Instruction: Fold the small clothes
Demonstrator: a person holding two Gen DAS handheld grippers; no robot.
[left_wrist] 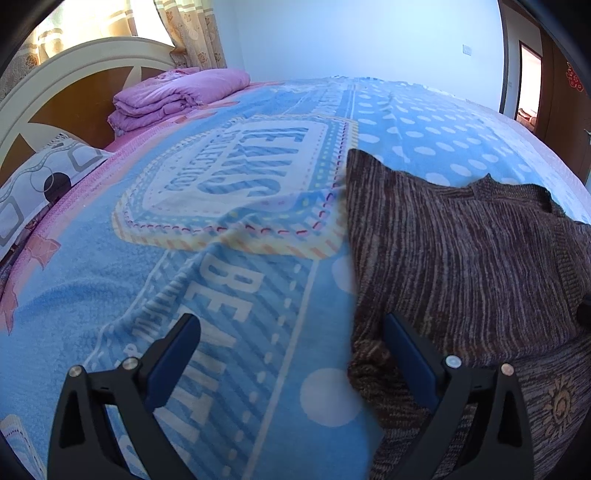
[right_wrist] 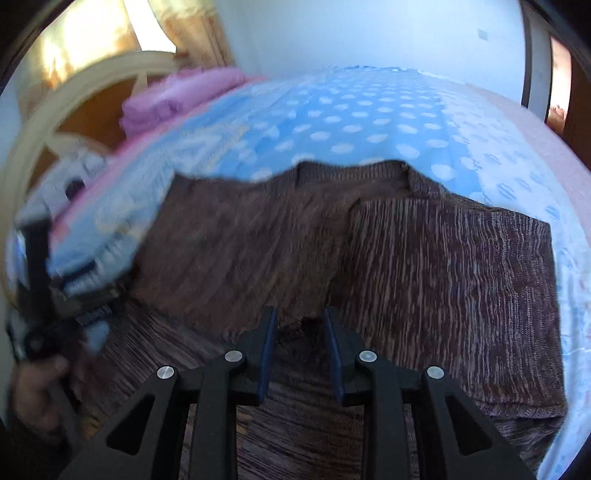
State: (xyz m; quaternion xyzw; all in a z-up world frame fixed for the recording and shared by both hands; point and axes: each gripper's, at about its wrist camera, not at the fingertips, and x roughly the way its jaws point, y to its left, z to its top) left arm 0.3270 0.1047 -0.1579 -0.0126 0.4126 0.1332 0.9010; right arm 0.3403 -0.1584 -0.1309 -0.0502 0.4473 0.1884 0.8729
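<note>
My right tool (right_wrist: 300,325), jaws narrowed around a sweater (right_wrist: 443,258) fold; left tool (left_wrist: 291,347) open at its left edge.

We see a bed with a blue dotted blanket (left_wrist: 424,125), a curved headboard (left_wrist: 55,85), sunlit curtains (left_wrist: 195,33), a pale wall (left_wrist: 351,37) and a wooden door (left_wrist: 565,122).
</note>
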